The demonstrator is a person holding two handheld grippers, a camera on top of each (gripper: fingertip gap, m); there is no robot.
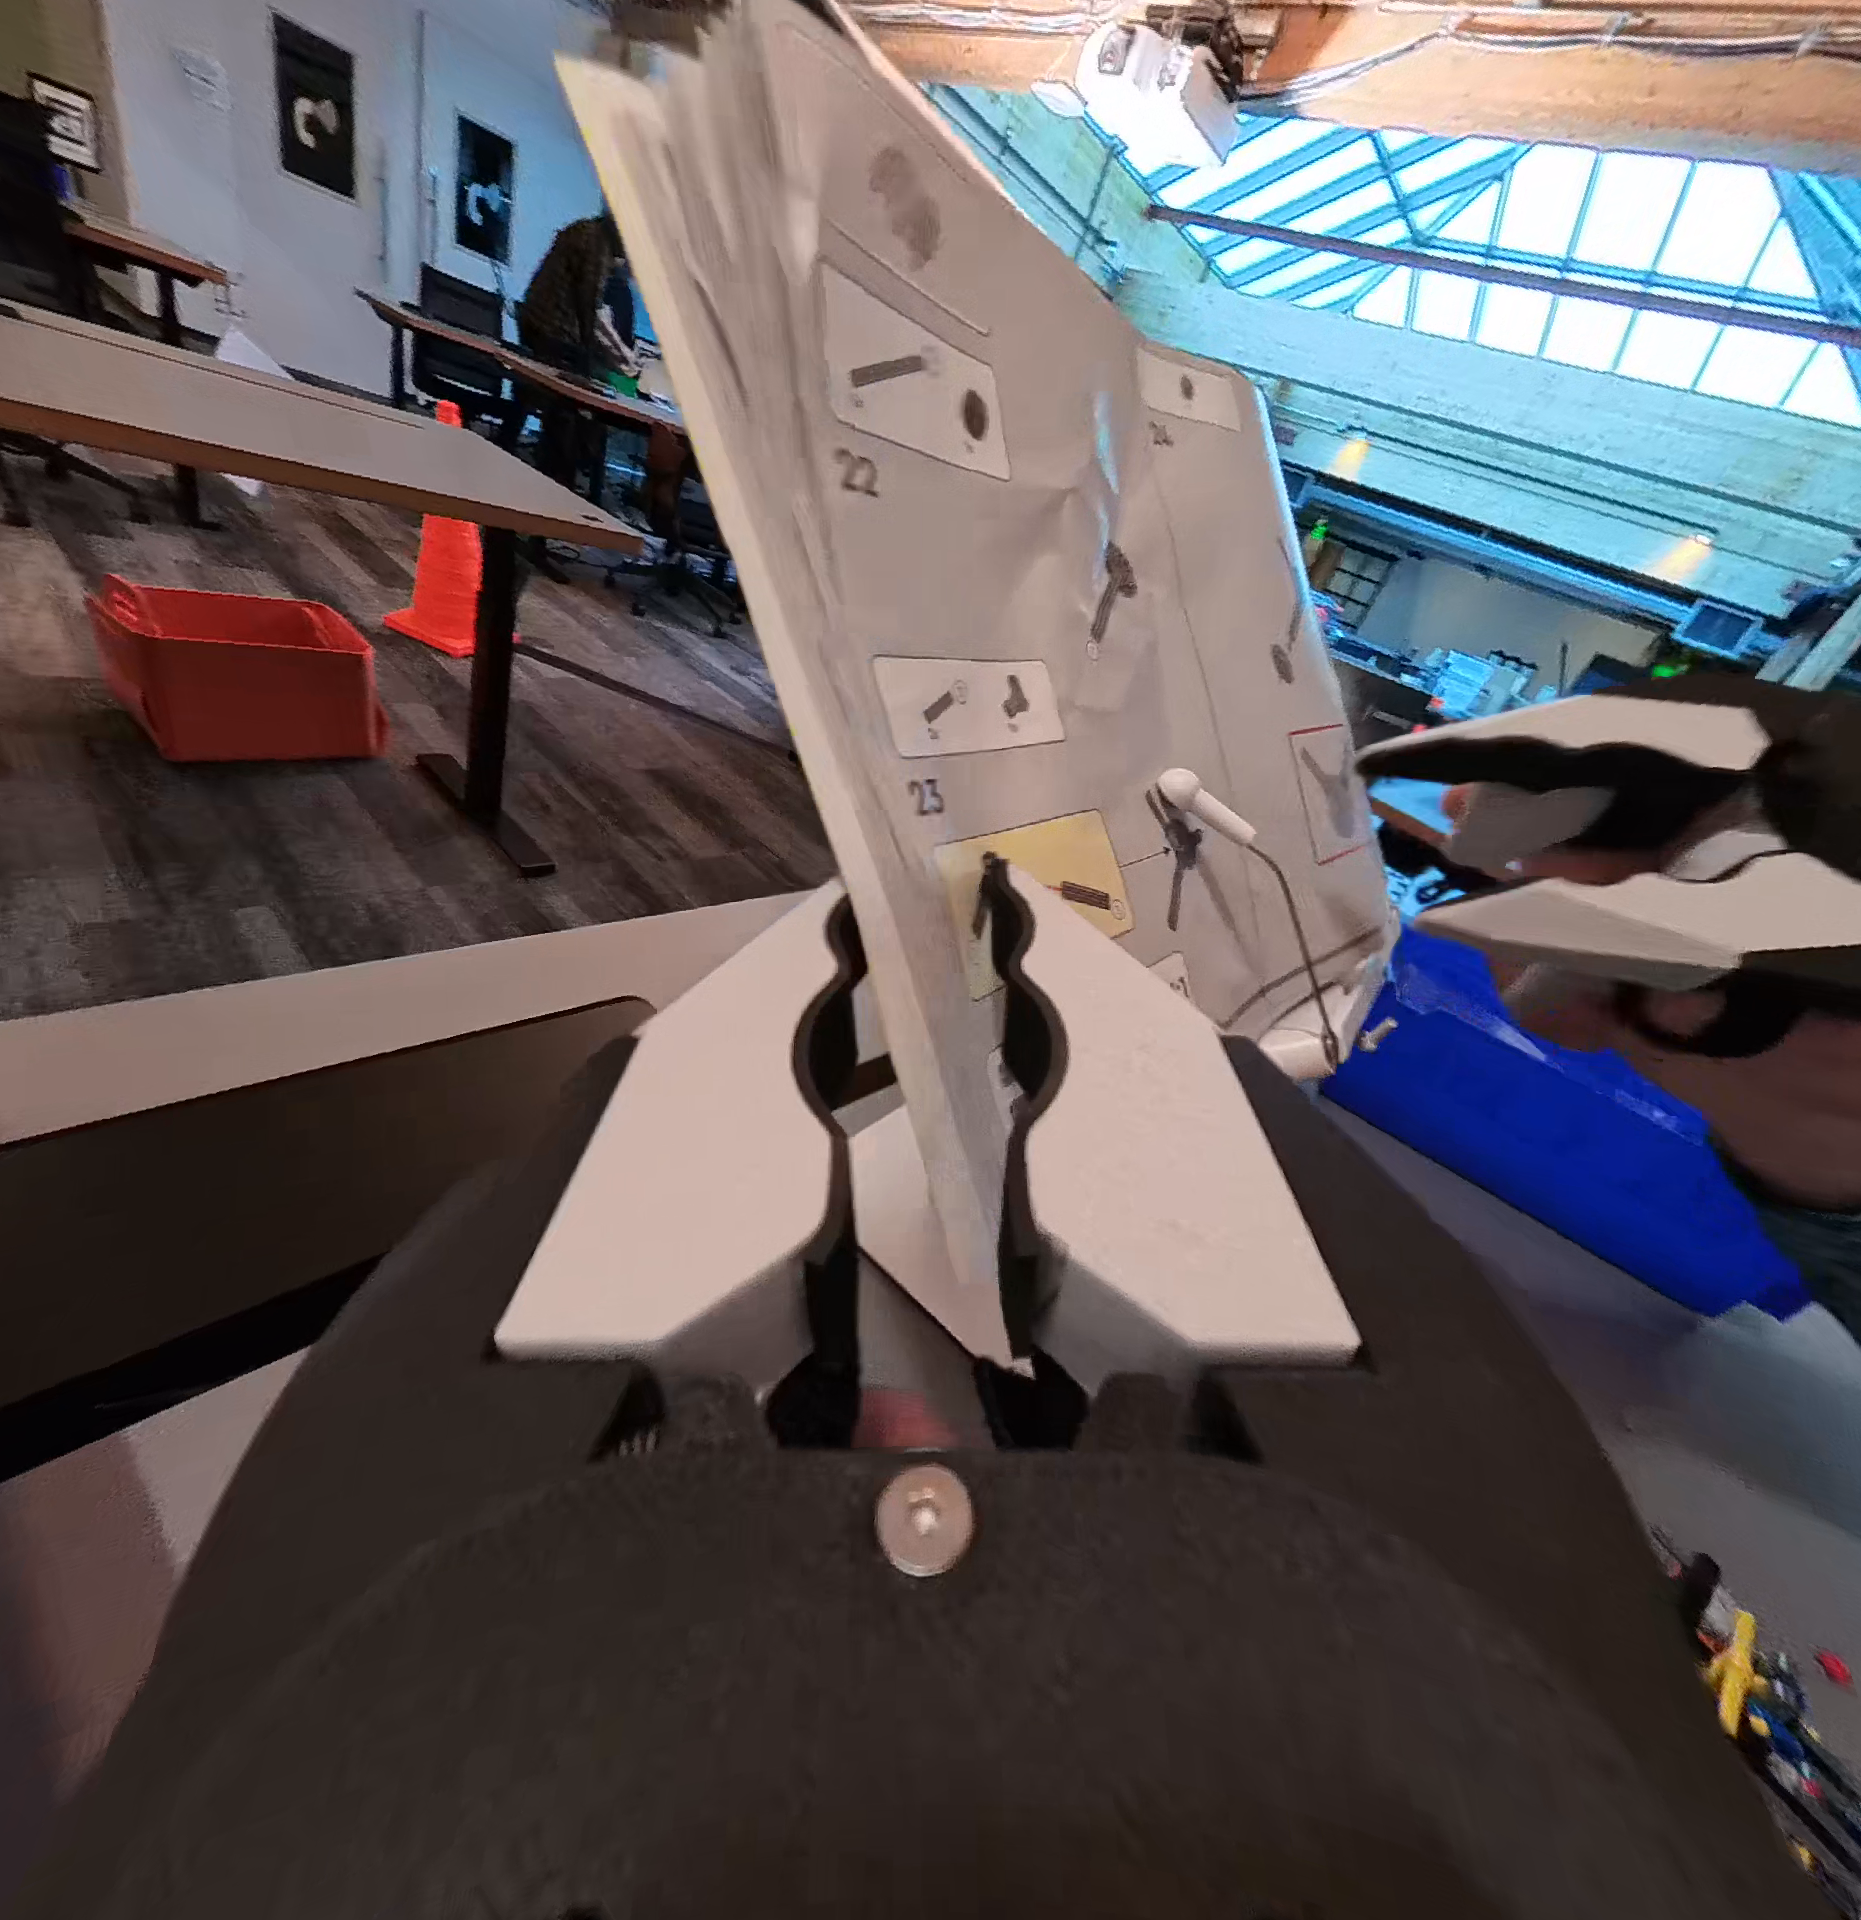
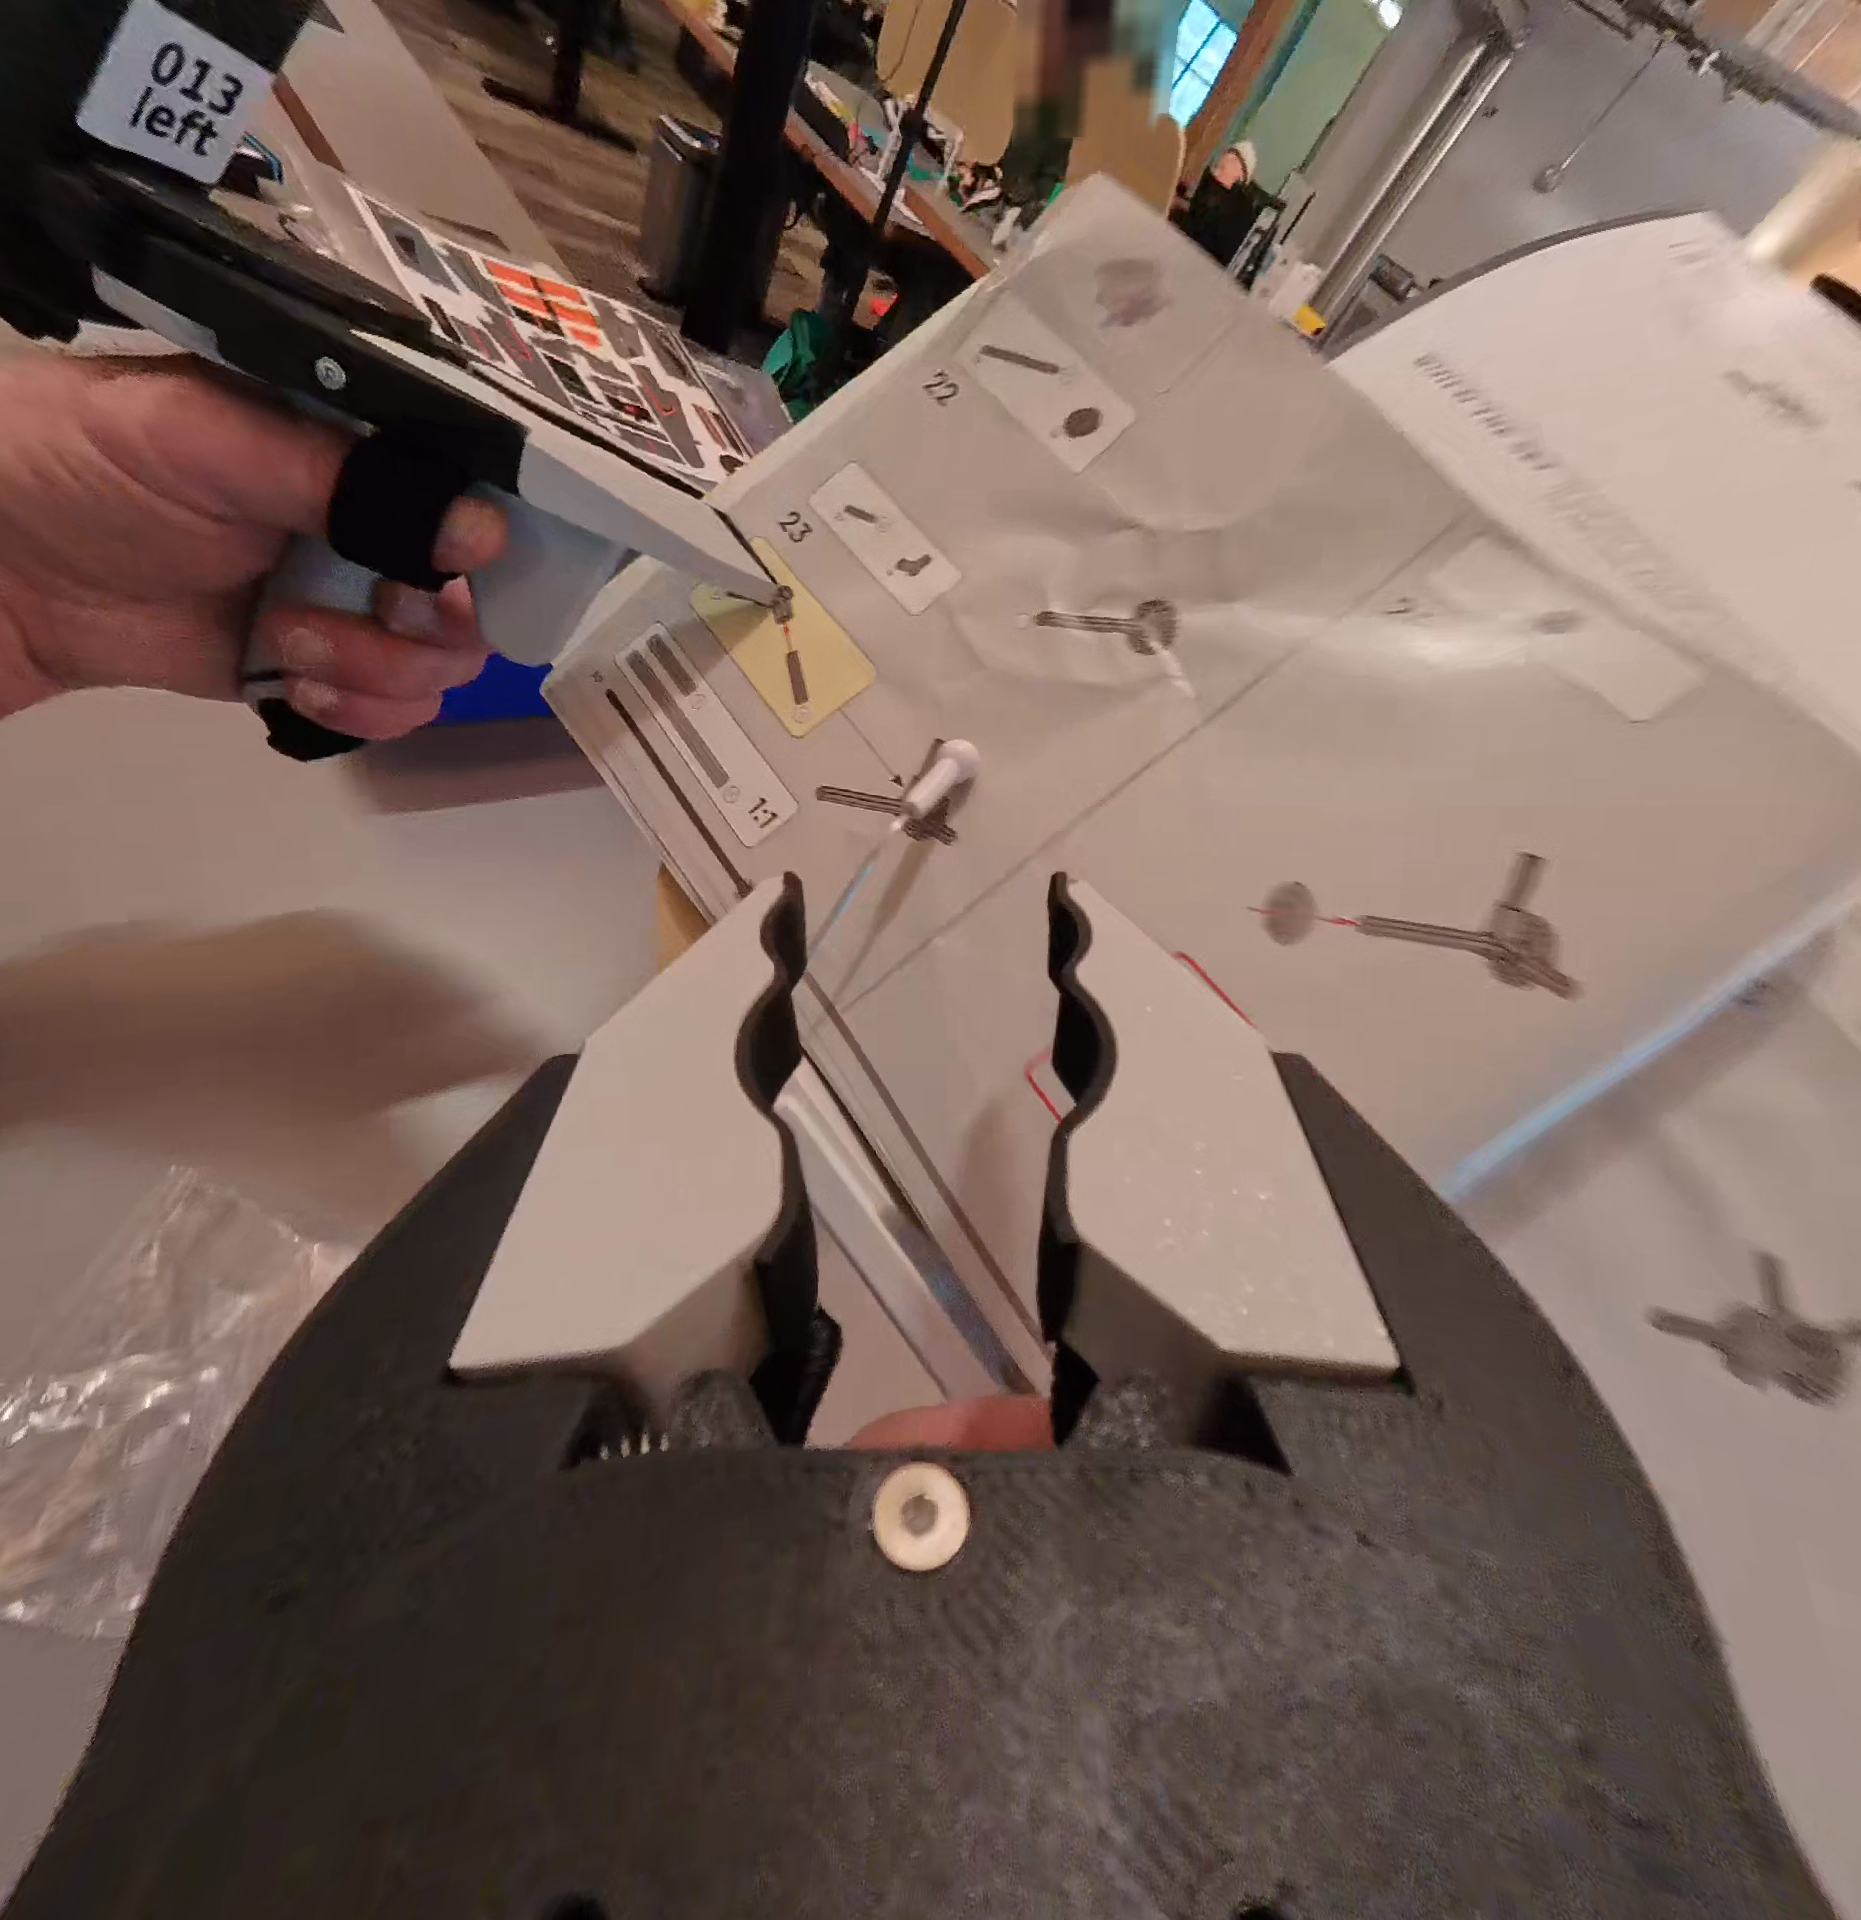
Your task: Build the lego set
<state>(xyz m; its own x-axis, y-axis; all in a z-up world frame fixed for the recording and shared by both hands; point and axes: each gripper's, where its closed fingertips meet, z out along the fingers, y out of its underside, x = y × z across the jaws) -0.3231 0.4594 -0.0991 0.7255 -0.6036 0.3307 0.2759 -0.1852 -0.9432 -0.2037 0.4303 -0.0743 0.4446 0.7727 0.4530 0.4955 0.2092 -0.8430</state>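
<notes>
The LEGO instruction booklet (image 1: 1009, 540) is open and held up above the white table; it also shows in the right wrist view (image 2: 1165, 644). My left gripper (image 1: 921, 899) is shut on the booklet's lower edge, and its tips show clamped on the page in the right wrist view (image 2: 770, 594). My right gripper (image 2: 924, 894) is open, with the booklet's fold and page edge lying between its fingers, not pinched. It shows open at the right of the left wrist view (image 1: 1409, 842). A white earbud on a thin wire (image 2: 941, 779) hangs in front of the page.
A blue bin (image 1: 1549, 1132) stands behind the booklet. Loose LEGO pieces (image 1: 1757, 1704) lie at the table's right. A clear plastic bag (image 2: 126, 1382) lies at the left, a sticker sheet (image 2: 573, 343) beyond. A red bin (image 1: 240, 675) and orange cone (image 1: 448, 551) stand on the floor. My hands' fingertips stand some 12 cm from each other.
</notes>
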